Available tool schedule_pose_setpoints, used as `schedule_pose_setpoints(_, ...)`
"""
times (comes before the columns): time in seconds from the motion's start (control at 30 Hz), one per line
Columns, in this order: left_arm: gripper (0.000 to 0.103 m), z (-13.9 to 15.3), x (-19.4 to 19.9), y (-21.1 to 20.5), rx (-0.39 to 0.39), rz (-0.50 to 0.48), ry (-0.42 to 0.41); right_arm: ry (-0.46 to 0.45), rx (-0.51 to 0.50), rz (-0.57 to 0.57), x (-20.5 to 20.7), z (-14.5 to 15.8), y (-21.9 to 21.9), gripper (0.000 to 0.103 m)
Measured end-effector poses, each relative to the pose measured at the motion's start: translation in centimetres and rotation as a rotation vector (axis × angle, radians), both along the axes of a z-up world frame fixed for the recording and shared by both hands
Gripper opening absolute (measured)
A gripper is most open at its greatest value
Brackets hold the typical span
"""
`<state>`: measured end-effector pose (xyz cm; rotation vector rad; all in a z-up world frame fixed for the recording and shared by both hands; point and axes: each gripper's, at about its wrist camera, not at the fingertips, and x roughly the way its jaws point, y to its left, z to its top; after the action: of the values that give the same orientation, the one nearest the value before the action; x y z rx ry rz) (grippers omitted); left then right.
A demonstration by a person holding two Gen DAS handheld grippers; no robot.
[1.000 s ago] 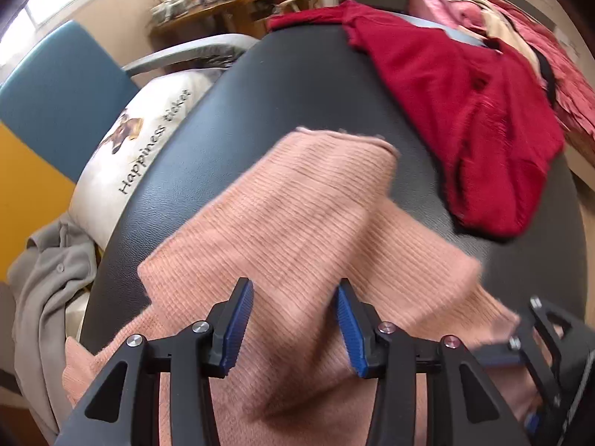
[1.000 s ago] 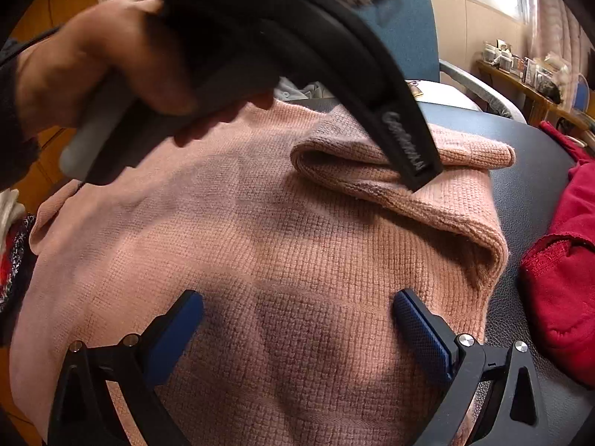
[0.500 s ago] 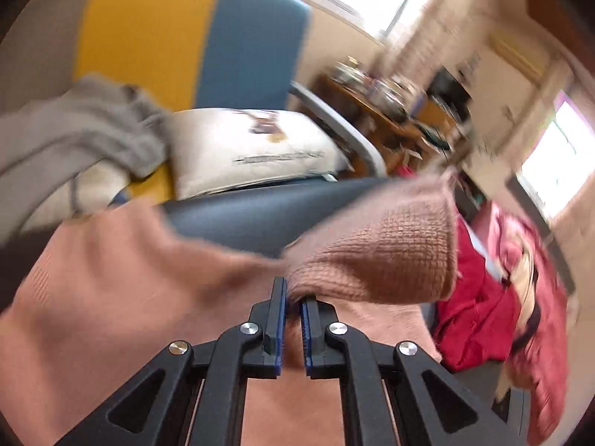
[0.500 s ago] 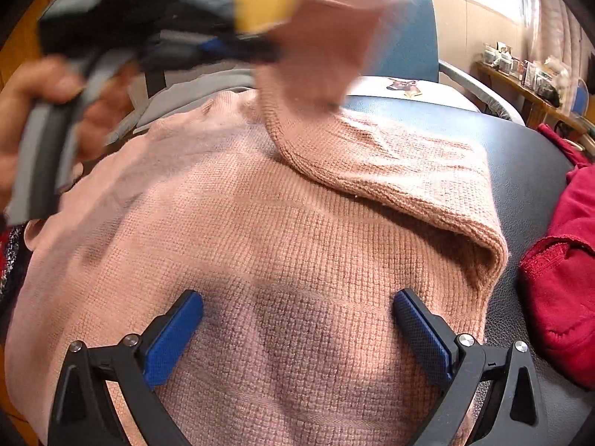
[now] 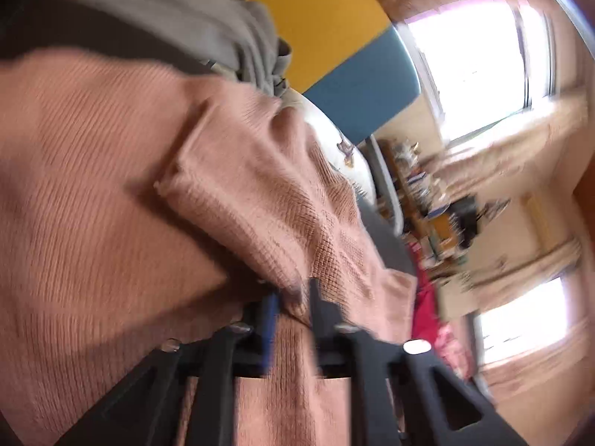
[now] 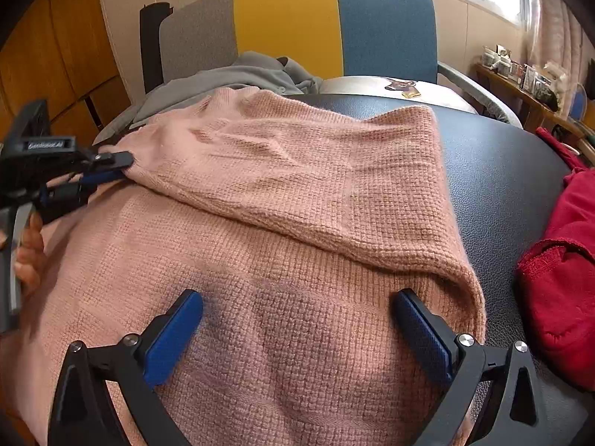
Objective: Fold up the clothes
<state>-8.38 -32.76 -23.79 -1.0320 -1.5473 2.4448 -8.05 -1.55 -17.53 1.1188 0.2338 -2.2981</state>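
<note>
Left gripper: the left gripper (image 6: 122, 167) is clamped on the end of the pink sweater's sleeve (image 6: 297, 171), at nine o'clock in the right wrist view; its own view is blurred, yet knit shows pinched between the blue pads (image 5: 268, 310).
Right gripper: the right gripper (image 6: 297, 334) stands wide apart over the sweater's body, holding nothing; whether it presses on the knit I cannot tell.
Pink sweater: the pink sweater (image 6: 260, 316) lies spread on the black table (image 6: 502, 193), reaching from six o'clock up to twelve.
Fold so far: the sleeve lies across the body from three o'clock to nine, its crease at the right edge.
Left to do: by my judgement, part-way; the sleeve needs letting go, and the far side and the lengthwise folds seem yet to come.
Other clothes: a red garment (image 6: 557, 278) is heaped at three o'clock, a grey garment (image 6: 230, 74) on the chair (image 6: 334, 18) at twelve.
</note>
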Motion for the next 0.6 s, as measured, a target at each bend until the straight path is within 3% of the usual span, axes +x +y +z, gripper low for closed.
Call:
schedule_pose_setpoints(0.17,0.04,-1.1,1.2,-3.3,0.114,0.149,0.055,0.002,0.007,-0.002,-0.1,0.1,-0.2,0.103)
schedule_pose_setpoints(0.3,0.04,-0.6,-1.0,-3.9,0.054,0.152,-0.002,0.004,0.011,-0.003,-0.1,0.2,-0.4,0.103)
schedule_pose_setpoints(0.33,0.037,-0.4,-1.8,-3.8,0.028,0.138,-0.027,0.004,0.011,-0.003,-0.1,0.2,-0.4,0.103)
schedule_pose_setpoints(0.43,0.003,0.2,-2.8,-3.1,-0.021,0.108,-0.054,0.005,0.011,-0.004,-0.1,0.2,-0.4,0.103)
schedule_pose_setpoints(0.53,0.005,0.9,-0.4,-3.6,-0.007,0.135,0.006,0.006,0.011,-0.005,0.0,0.2,-0.4,0.103)
schedule_pose_setpoints(0.6,0.005,1.5,1.3,-3.8,-0.041,0.153,0.032,0.007,0.01,-0.007,0.1,0.2,-0.4,0.103)
